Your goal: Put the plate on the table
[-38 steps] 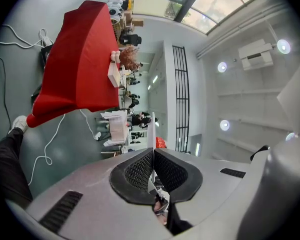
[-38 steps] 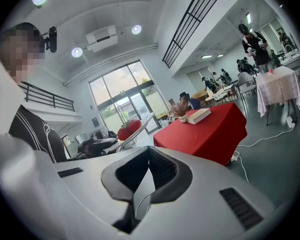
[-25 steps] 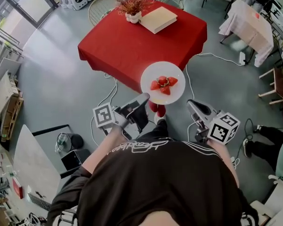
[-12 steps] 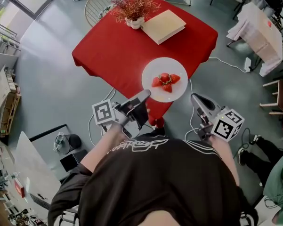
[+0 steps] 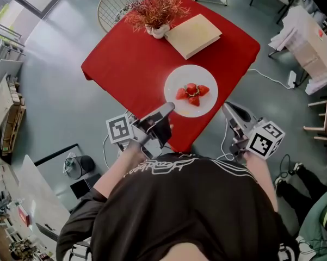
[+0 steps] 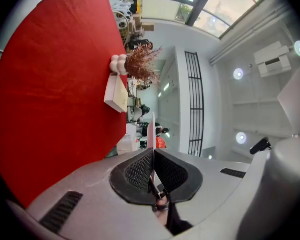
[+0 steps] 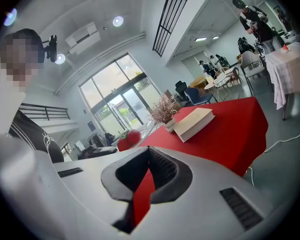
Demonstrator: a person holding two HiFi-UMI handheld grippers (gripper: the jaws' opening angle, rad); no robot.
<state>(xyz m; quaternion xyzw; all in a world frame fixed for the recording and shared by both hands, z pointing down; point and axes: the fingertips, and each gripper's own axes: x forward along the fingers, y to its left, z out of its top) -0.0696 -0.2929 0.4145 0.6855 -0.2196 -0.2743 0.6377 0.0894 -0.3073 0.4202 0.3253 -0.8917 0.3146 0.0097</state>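
Observation:
A white plate (image 5: pixel 208 106) with strawberries (image 5: pixel 191 91) hangs level over the near corner of the red table (image 5: pixel 130 58). My left gripper (image 5: pixel 168 108) is shut on the plate's left rim. In the left gripper view the plate (image 6: pixel 152 126) shows edge-on, pinched between the pads of the left gripper (image 6: pixel 152 156), with a strawberry (image 6: pixel 160 142) beyond. My right gripper (image 5: pixel 227 108) floats to the right of the plate, apart from it. In its own view the right gripper (image 7: pixel 149 152) has its tips together with nothing held, and the strawberries (image 7: pixel 130 138) lie to its left.
A closed book (image 5: pixel 195 35) and a white pot of dried red plant (image 5: pixel 155 12) sit at the table's far side. A cable (image 5: pixel 272 78) trails on the floor at the right. A white-draped table (image 5: pixel 310 31) and chairs stand farther right; a bin (image 5: pixel 79 165) is at my left.
The view has closed in on the red table. The plate, earlier past the table's near edge, now hangs over the tabletop. Both grippers keep their hold and spacing.

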